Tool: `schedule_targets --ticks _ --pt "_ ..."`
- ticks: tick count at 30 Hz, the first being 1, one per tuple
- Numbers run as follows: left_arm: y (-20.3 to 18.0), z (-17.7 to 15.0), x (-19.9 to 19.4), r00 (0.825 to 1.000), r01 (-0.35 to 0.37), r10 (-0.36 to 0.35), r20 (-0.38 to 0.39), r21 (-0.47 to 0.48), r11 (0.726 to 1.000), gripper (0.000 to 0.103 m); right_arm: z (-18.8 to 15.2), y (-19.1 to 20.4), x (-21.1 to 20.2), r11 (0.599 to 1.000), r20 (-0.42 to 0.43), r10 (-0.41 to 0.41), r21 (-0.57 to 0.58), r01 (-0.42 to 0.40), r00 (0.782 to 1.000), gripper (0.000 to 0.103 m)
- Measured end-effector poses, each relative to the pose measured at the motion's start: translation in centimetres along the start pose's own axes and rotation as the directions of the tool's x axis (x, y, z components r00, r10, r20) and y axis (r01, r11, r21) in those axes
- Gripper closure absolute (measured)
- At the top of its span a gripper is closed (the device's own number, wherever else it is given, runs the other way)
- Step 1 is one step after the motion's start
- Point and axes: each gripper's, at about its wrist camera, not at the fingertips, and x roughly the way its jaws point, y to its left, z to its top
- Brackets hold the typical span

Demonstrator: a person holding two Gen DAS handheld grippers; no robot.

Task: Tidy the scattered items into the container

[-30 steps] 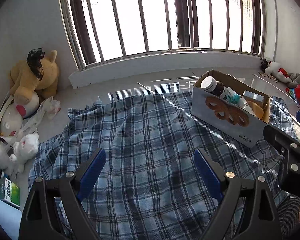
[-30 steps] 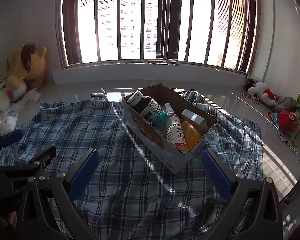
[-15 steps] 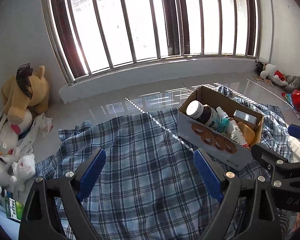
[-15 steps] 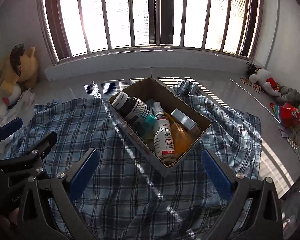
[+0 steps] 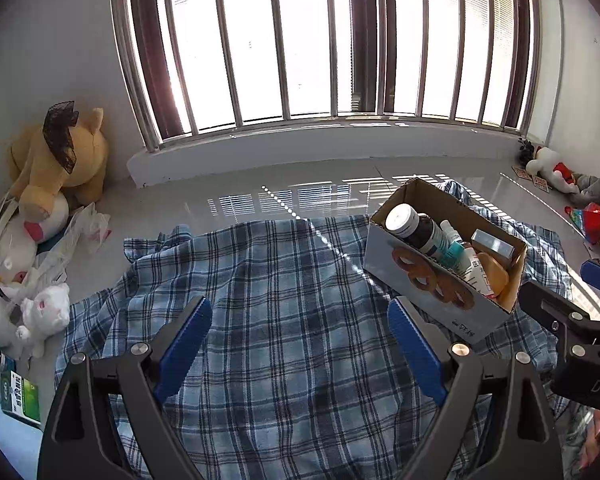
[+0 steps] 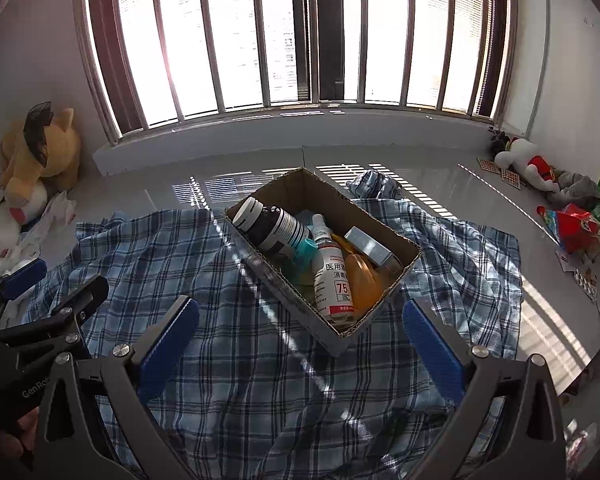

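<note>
Blue-padded fingers of my left gripper and right gripper are spread wide, grasping nothing, above a blue plaid cloth. Beyond them, on the cloth, sits the cardboard box, its long axis running from near right to far left. It already contains a dark bottle, a white disinfectant bottle and an orange item. My right gripper is nearer; I judge the tidying nearly finished.
</note>
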Motion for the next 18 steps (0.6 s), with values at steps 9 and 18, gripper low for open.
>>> schedule_targets --ticks 9,18 --pt "3.4 -1.7 -1.0 1.0 -0.027 0.027 0.0 -0.045 0.999 0.011 -0.6 3.5 -1.1 0.998 0.015 0.031 -0.052 -0.031 0.999 0.002" --pt "6.9 -5.6 -0.4 0.998 -0.047 0.041 -0.056 -0.104 0.993 0.011 -3.3 7.3 -1.0 0.992 -0.017 0.066 -0.109 -0.068 0.998 0.002"
